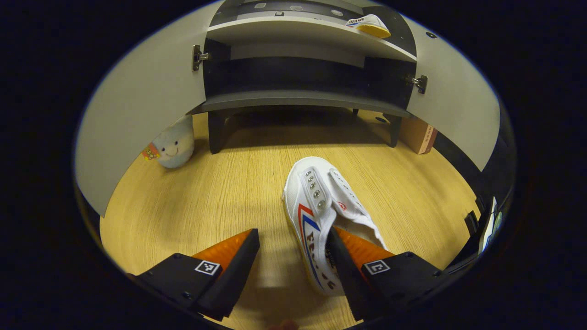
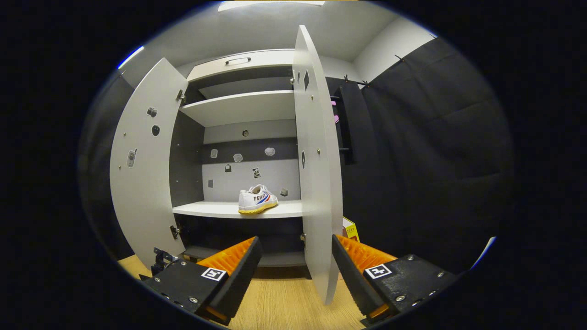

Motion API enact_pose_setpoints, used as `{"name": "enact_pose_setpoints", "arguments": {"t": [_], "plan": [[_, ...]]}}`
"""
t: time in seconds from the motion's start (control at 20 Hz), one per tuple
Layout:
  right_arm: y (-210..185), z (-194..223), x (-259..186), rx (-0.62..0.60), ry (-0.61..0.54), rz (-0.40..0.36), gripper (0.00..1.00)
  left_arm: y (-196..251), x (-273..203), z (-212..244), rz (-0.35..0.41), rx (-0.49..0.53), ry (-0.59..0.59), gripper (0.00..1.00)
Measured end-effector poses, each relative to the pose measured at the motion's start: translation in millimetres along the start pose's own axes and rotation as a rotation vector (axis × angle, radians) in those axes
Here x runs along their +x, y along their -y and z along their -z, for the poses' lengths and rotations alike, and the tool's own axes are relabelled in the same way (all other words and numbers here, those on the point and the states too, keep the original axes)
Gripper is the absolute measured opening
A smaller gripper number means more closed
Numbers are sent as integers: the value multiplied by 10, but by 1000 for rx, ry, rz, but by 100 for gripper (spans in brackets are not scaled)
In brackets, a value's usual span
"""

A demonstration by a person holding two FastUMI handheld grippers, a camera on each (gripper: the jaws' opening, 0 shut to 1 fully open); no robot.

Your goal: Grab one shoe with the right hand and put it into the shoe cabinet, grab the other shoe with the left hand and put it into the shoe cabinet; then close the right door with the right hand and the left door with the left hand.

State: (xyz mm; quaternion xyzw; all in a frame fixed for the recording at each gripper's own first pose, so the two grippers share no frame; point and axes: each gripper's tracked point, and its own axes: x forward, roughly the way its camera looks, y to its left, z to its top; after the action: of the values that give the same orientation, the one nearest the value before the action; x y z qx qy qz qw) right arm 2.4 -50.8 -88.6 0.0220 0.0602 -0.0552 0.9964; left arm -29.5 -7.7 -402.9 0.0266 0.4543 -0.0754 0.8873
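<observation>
One shoe (image 2: 257,200) already stands on the cabinet shelf (image 2: 220,209), so your left gripper (image 1: 293,256) comes with wide jaws over the other shoe (image 1: 321,211) on the floor (image 1: 220,192), while your right gripper (image 2: 293,263), jaws wide and empty, waits near the right door (image 2: 316,174).

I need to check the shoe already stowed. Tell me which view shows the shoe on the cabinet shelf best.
The right gripper view: the shelved shoe sits side-on in the cabinet, on the shelf, whole and unobstructed. The left gripper view catches it small and distorted near the top edge, seen from below.
</observation>
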Motion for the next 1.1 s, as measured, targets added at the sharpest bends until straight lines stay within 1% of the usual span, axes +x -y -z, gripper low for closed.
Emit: {"name": "enact_pose_setpoints", "arguments": {"t": [0.15, 0.3, 0.4, 0.45, 0.55, 0.6, 0.65, 0.75, 0.8, 0.85, 0.9, 0.95, 1.05, 1.1], "plan": [[35, 16, 2, -10, -4, 16, 94, -4, 263, -131, 20, -26, 29, 98], [57, -5, 3, -21, -1, 28, 94, 24, 423, -215, 43, -21, 62, 99], [58, 7, 20, -24, -8, 29, 94, 19, 441, -221, 49, -31, 81, 98], [49, 22, 23, -26, -12, 29, 94, 21, 441, -230, 52, -43, 92, 96], [20, 36, 30, -26, -20, 22, 94, 27, 451, -222, 51, -61, 98, 98], [-1, 35, 38, -29, -22, 17, 94, 72, 431, -245, 58, -61, 106, 95], [-28, 39, 35, -31, -24, 10, 94, 95, 433, -266, 45, -52, 114, 86], [-86, 68, 43, -36, -34, -7, 94, -27, 438, -287, -33, -7, 134, 48], [-115, 79, 50, -37, -39, -17, 94, -53, 445, -299, -54, -20, 133, 23], [-145, 79, 45, -36, -41, -27, 94, -66, 415, -291, -67, -39, 122, 14], [-160, 87, 39, -37, -43, -34, 94, -59, 297, -319, -69, -69, 131, 11], [-178, 84, 38, -41, -44, -38, 94, -53, 141, -447, -73, -71, 170, 12], [-198, 89, 46, -48, -44, -47, 94, -47, -331, -800, -91, -56, 263, 11], [-206, 99, 44, -48, -44, -51, 94, -24, -588, -998, -92, -68, 304, 11]]}}
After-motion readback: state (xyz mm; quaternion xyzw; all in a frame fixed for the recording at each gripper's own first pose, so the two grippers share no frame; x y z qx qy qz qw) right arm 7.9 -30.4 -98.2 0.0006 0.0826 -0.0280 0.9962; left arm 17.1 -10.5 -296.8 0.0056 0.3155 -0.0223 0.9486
